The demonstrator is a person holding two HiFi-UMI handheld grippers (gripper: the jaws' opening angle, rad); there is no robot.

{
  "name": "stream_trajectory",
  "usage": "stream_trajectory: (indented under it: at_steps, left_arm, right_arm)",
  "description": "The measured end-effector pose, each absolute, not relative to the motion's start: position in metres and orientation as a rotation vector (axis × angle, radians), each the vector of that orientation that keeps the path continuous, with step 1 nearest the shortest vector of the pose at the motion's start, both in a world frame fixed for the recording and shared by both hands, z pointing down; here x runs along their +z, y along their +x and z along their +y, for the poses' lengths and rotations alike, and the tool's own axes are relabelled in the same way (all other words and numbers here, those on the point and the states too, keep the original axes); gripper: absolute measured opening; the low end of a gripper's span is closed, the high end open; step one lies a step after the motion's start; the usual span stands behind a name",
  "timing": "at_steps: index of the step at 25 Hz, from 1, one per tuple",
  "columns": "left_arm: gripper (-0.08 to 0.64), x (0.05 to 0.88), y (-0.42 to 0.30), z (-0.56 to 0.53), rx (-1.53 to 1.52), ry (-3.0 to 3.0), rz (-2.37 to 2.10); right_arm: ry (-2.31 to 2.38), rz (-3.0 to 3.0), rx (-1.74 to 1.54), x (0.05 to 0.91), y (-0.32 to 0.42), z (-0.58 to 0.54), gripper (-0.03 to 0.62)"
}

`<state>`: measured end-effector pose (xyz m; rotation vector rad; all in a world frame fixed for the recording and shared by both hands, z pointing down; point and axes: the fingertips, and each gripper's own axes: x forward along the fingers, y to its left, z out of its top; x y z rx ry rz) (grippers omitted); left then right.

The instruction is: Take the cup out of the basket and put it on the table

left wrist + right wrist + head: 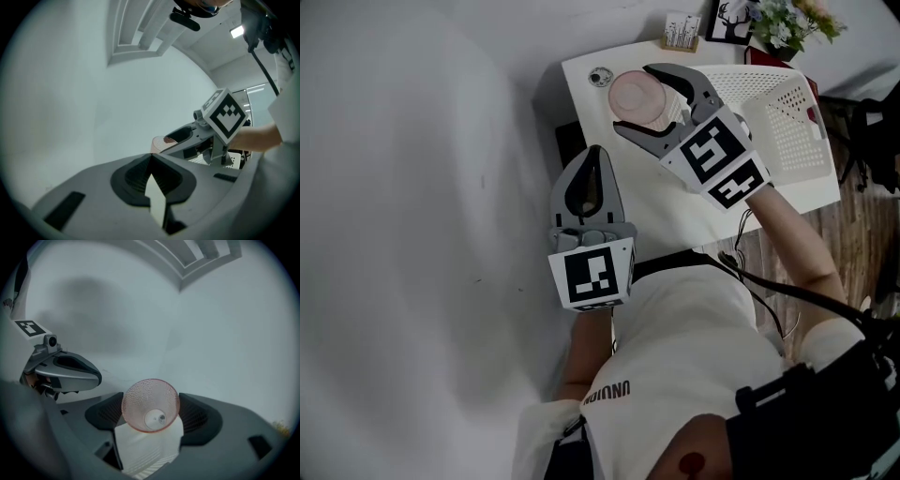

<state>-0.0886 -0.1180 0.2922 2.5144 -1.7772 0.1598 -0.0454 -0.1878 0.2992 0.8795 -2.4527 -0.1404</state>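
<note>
The pink dimpled translucent cup (630, 92) sits clamped between the right gripper's (635, 99) jaws, over the white table (694, 220) just beside the white perforated basket (787, 122), forearm outstretched. The left gripper (594, 155), jaws together and empty, hangs beside the table's near edge.

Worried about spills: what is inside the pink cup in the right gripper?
Nothing shows inside the cup: its see-through wall and pale base are bare. The pads cover its outer sides.

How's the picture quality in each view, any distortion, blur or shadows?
Head view: evenly lit, fairly sharp. Left gripper view: fisheye, dark corners, ceiling light glares. Right gripper view: same fisheye; pink dimpled translucent cup sharp, soft shadow on wall.
</note>
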Motion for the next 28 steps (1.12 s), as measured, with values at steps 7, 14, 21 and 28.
stream_trajectory:
  at_steps: [7,14,21,28]
  left_arm:
    - [0.011,0.291,-0.107,-0.115,0.119,2.452,-1.837]
    - [0.011,0.292,-0.118,-0.112,0.102,2.42,-1.871]
    - [0.011,0.296,-0.123,-0.108,0.113,2.398,-1.891]
    - [0.011,0.301,-0.129,-0.107,0.147,2.39,-1.904]
  right_arm:
    - [0.83,-2.465,-0.108,0.31,-0.067,-0.182,0.387]
    - [0.803,-2.466,-0.047,0.329,-0.082,-0.176,0.387]
    - [0.787,-2.454,0.018,0.352,-0.089,-0.171,0.387]
    - [0.759,-2.441,0.08,0.375,-0.098,-0.166,0.387]
